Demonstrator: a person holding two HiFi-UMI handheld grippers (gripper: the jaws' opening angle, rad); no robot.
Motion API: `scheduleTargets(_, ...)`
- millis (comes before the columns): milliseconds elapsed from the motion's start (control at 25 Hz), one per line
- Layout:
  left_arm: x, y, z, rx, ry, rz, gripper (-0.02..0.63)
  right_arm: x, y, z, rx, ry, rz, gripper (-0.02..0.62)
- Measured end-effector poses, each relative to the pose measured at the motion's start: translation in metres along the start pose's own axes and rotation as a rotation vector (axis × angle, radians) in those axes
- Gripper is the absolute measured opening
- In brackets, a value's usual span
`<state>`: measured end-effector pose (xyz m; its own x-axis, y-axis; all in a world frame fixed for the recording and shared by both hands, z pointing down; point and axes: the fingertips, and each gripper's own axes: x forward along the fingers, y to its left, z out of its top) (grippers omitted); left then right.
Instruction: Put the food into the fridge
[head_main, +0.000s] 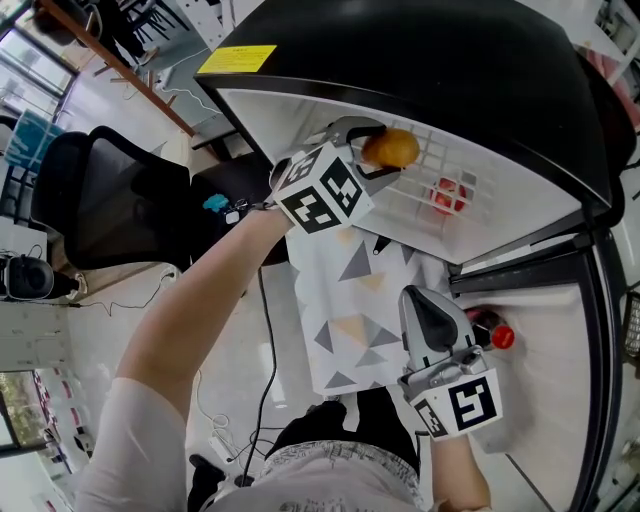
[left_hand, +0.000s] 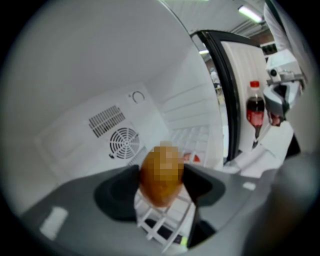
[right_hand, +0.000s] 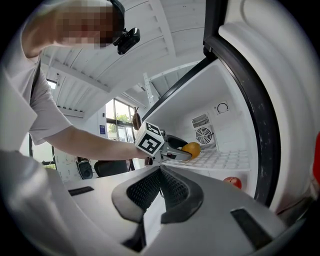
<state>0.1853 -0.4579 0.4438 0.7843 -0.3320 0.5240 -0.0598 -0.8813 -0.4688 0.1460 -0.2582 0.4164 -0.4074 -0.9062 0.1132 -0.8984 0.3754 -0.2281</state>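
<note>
My left gripper (head_main: 385, 148) is shut on an orange fruit (head_main: 391, 148) and holds it inside the open fridge, just above the white wire shelf (head_main: 440, 160). The left gripper view shows the orange fruit (left_hand: 161, 173) squeezed between the jaws, the wire shelf (left_hand: 165, 222) right below it. A red fruit (head_main: 447, 195) lies under that shelf, further in. My right gripper (head_main: 436, 330) hangs shut and empty outside the fridge, near the door. From the right gripper view the left gripper (right_hand: 190, 150) and orange fruit (right_hand: 191, 148) sit over the shelf (right_hand: 220, 159).
The fridge door (head_main: 560, 330) stands open at the right, with a red-capped cola bottle (head_main: 492, 330) in its rack. A fan grille (left_hand: 124, 142) is on the fridge's back wall. A black office chair (head_main: 110, 200) stands at the left, with cables on the floor (head_main: 262, 330).
</note>
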Motion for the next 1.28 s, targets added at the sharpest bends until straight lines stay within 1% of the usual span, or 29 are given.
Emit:
scheduleTargets(200,0.006,-0.002,-0.003,0.028,0.03,-0.014,0.282,-0.001,-0.002,-0.003,0.003,0.003,0.001,-0.011)
scheduleTargets(360,0.008,-0.004,-0.002,0.061,0.048,-0.013,0.282,-0.002,-0.002,-0.003,0.003,0.003,0.001,-0.011)
scheduleTargets(520,0.011,-0.005,-0.002,0.076,0.058,-0.008,0.284,-0.003,-0.001,-0.005,0.006,0.003,0.002,-0.011)
scheduleTargets(760,0.012,-0.004,0.0,0.07,0.063,-0.021,0.296,-0.005,-0.002,-0.006,0.011,0.003,-0.003,-0.011)
scheduleTargets(1280,0.005,0.0,0.003,0.056,0.054,-0.014,0.304,-0.006,-0.002,-0.005,0.005,0.002,-0.01,-0.009)
